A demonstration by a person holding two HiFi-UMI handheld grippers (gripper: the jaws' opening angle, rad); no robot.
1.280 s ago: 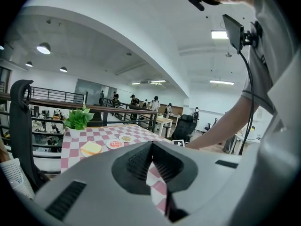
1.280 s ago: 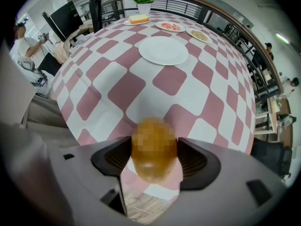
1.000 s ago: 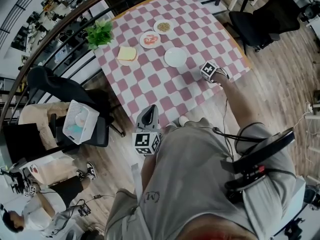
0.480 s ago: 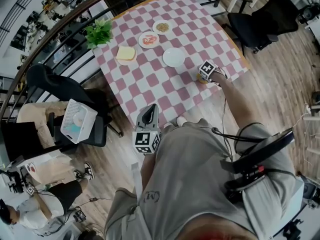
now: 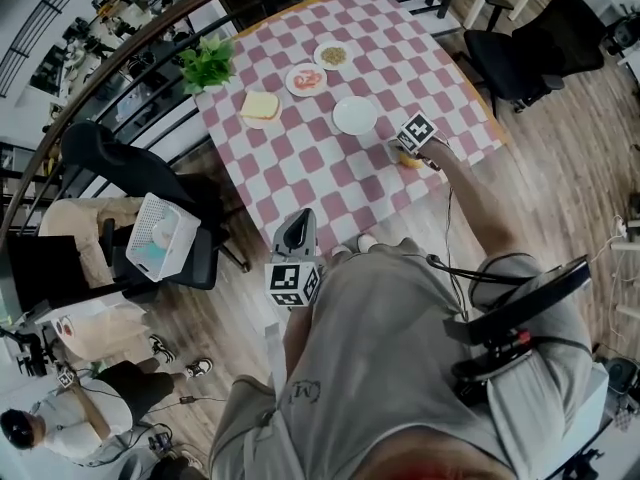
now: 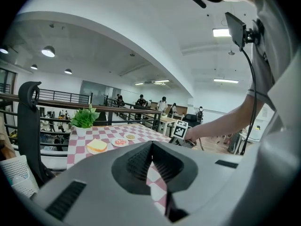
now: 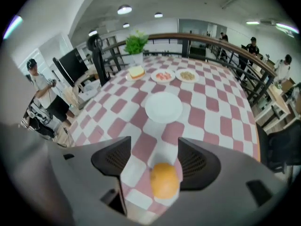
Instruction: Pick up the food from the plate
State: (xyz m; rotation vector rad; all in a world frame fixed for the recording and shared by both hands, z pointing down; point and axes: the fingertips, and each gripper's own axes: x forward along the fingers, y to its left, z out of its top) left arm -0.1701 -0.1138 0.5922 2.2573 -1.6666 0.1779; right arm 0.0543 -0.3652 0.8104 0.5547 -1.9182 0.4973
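A round orange piece of food lies on the checkered cloth between the wide-apart jaws of my right gripper, close to the right-hand jaw; nothing is clamped. From the head view the right gripper is low over the table's near right part, with the orange food just under it. An empty white plate sits right ahead of it. My left gripper hangs off the table's near edge by the person's lap, its jaws together and holding nothing.
Farther back stand a plate with a sandwich, a plate of red food and a small plate of brown food. A potted plant marks the far left corner. Black chairs flank the table; a railing runs behind.
The right gripper has stayed low over the table's near right part, and the orange food shows more plainly beneath it. The left gripper has not moved. The head camera shifted slightly.
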